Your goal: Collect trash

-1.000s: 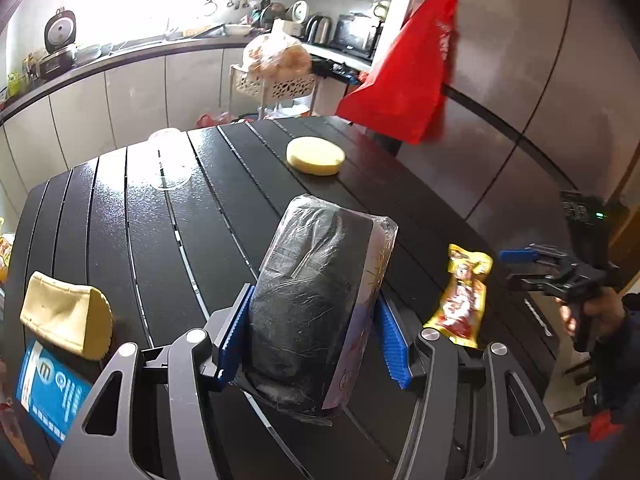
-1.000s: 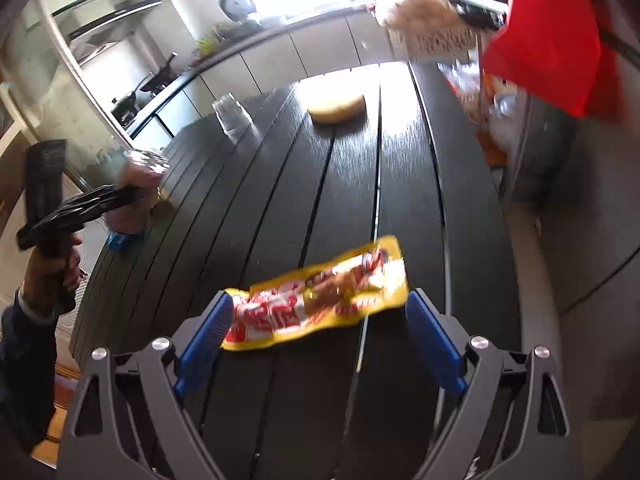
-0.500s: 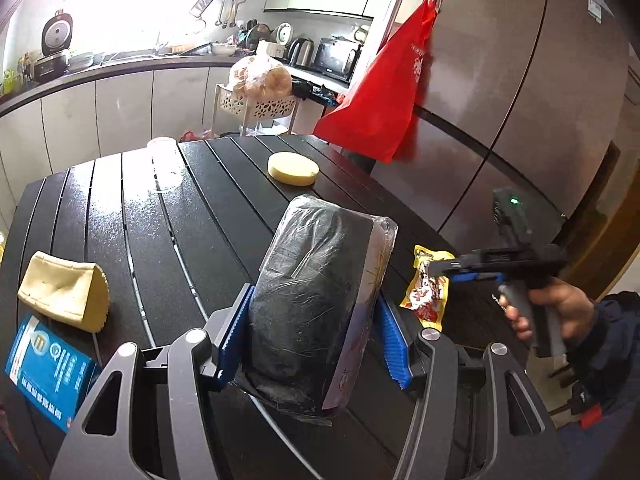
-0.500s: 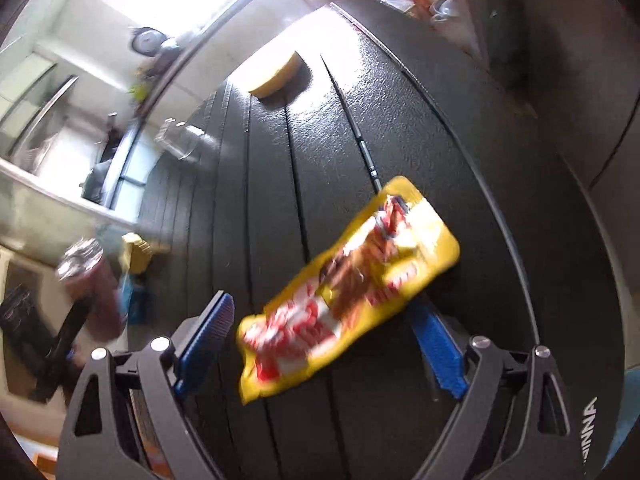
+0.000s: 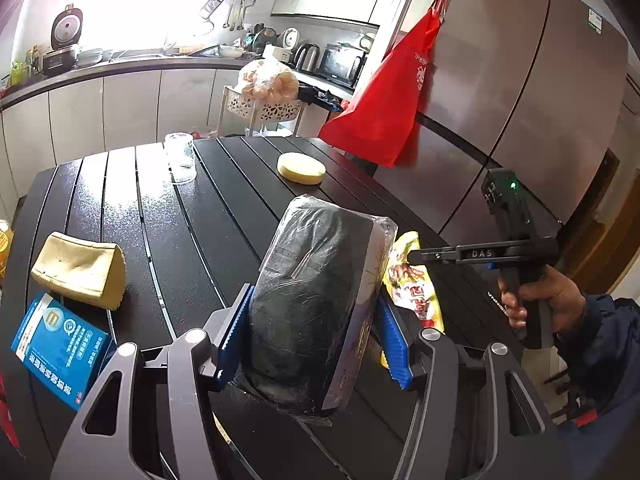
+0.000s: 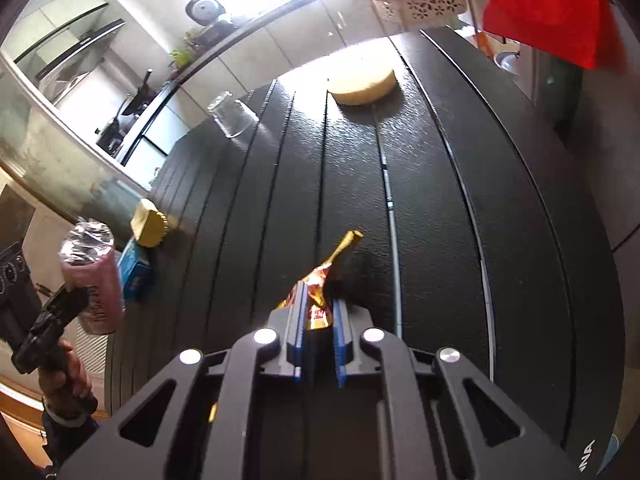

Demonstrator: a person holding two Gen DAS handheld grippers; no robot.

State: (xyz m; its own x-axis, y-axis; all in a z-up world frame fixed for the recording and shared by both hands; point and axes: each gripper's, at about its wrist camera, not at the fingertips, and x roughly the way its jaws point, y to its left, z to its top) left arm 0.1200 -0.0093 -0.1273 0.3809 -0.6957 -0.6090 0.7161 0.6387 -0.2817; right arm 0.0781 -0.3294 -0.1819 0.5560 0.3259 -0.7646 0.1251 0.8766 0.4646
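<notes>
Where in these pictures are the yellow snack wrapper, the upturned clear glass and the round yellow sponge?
yellow snack wrapper (image 6: pixel 320 300), right wrist view, on the crumpled part pinched between the blue pads.
upturned clear glass (image 5: pixel 180 158), left wrist view, on its side wall.
round yellow sponge (image 6: pixel 362 82), right wrist view, on its top face.

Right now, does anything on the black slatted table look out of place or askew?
Only one thing stands out: the clear drinking glass stands upside down near the far edge. The round yellow sponge, tan folded cloth and blue box lie flat on the table, nothing spilled.
</notes>
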